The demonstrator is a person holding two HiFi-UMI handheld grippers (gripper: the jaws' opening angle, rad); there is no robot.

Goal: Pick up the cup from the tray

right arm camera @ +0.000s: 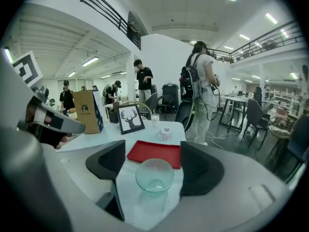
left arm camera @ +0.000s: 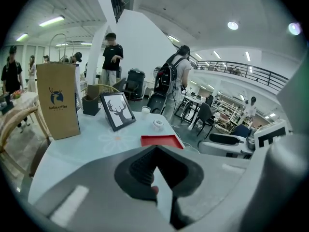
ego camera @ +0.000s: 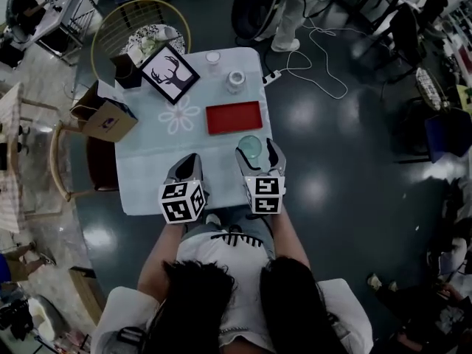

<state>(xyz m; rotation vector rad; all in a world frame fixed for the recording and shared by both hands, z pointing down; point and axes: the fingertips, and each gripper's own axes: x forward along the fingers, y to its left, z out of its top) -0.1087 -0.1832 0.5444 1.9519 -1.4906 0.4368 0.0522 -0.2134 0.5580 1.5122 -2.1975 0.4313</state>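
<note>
Cup (right arm camera: 154, 176): clear greenish glass, near table (ego camera: 147, 169) edge.
Right gripper (right arm camera: 153, 151): we see jaws wide around cup, not touching.
Left gripper (left arm camera: 155, 149): closed.

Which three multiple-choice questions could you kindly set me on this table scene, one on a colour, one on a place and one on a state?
1. What colour is the tray?
A. Blue
B. Red
C. White

2. Where is the wide glass cup?
A. On the tray
B. Beside the paper bag
C. Between the right gripper's jaws

3. How do the left gripper's jaws stand?
A. Together
B. Wide apart
C. Clamped on the framed picture

Answers:
1 B: the tray shows red in all three views.
2 C: the right gripper view shows the cup between the open jaws, with a gap at each pad, on the near side of the tray.
3 A: the left gripper view shows its jaws meeting with nothing between them.
</note>
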